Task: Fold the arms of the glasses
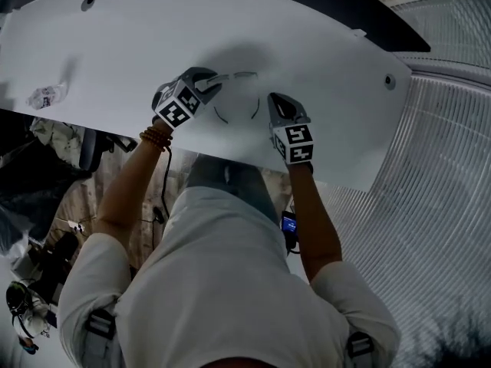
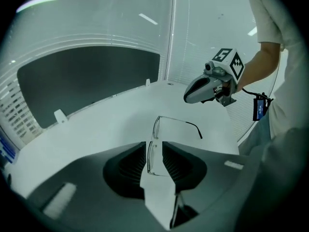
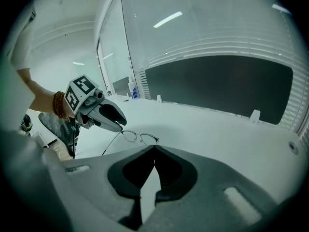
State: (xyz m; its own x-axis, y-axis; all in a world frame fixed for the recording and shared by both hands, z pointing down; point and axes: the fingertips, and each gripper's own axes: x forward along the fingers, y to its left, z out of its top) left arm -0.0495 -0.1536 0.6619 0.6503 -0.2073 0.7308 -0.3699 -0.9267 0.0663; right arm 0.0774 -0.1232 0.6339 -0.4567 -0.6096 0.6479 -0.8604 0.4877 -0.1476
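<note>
So far nothing is folded: both arms of the glasses [image 2: 150,156] stand out from the frame, pointing back toward the person, so the whole folding job looks to be ahead; the glasses lie on the white surface [image 1: 322,67], close to its near edge and about midway along it, lenses upright and facing the far edge; they are a thin dark wire frame with clear lenses and slim arms curved at the tips; the left gripper [image 1: 217,83] has its jaws wide apart, straddling one lens end of the frame, pads apparently not pressing on it; the right gripper [image 1: 275,102] is closed and empty, its tip just beside the opposite end of the glasses.
</note>
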